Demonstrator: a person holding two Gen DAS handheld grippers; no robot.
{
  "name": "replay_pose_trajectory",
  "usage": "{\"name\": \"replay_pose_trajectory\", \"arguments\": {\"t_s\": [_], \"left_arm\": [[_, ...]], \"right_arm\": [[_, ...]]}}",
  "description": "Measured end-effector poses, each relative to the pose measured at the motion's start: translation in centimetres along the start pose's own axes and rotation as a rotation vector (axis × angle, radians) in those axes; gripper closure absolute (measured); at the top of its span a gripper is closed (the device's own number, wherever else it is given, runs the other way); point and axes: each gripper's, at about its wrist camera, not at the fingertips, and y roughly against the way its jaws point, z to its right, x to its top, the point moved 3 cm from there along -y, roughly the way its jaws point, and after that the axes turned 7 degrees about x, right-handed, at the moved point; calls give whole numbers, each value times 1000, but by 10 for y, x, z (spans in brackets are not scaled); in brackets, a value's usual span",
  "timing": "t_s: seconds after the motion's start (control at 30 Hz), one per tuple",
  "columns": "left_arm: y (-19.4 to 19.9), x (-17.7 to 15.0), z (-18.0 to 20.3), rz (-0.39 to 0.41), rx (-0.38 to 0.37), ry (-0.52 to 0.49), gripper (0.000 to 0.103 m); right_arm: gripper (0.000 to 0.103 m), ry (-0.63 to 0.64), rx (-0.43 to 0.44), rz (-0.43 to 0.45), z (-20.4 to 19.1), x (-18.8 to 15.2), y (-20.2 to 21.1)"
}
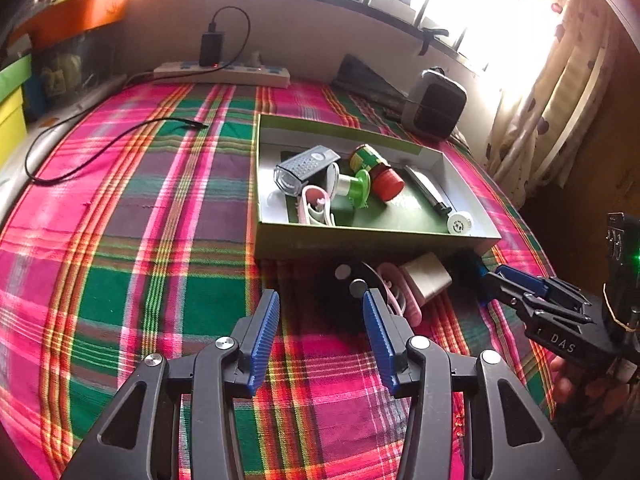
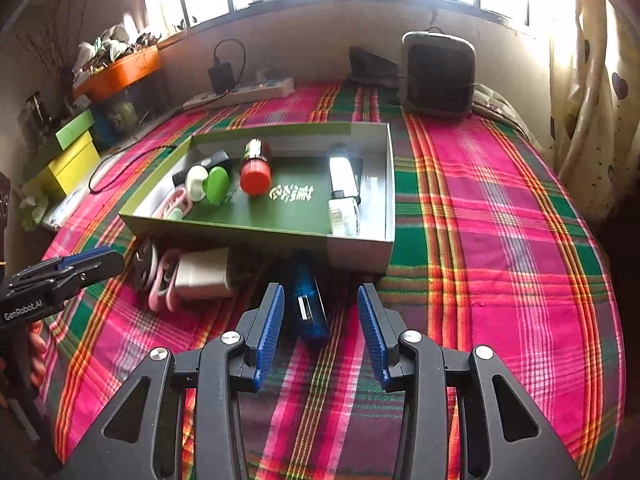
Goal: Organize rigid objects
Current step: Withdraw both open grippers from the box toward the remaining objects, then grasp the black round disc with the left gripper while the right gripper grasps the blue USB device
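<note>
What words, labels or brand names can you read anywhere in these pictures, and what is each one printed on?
"DAS": on the body of the right gripper, seen from the left wrist.
"GenRobot.AI": on the body of the left gripper, seen from the right wrist.
Pale characters on the green floor of the box: too blurred to read.
Label on the red-capped jar: too small to read.

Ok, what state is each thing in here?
Box: open, holding several items.
Red-capped bottle: lying on its side in box.
Blue stapler: outside box, between open right gripper pads.
Left gripper: open, empty.
Charger: plugged into power strip.
</note>
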Motion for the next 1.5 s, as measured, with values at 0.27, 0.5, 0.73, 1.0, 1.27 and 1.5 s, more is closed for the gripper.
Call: {"name": "replay_pose_trajectory", "arguments": {"t_s": [0.27, 0.5, 0.73, 1.0, 1.27, 1.5], "left_arm": [[-4, -2, 0, -15, -11, 3, 57], [-6, -2, 2, -26, -29, 1, 57], [-8, -3, 4, -31, -31, -3, 56], [-15, 1, 6, -47, -17, -1, 54], [-20, 7, 11, -53, 11, -16, 53], [-23, 9, 18, -52, 43, -34, 53]], "right_arm": [[63, 18, 5, -46, -4, -4, -12], [63, 44, -5, -66, -6, -4, -19], [63, 65, -28, -67, -6, -3, -21], [75, 45, -22, -59, -1, -3, -18], [86, 37, -18, -52, 3, -4, -15], [86, 32, -4, -42, 5, -5, -13]]}}
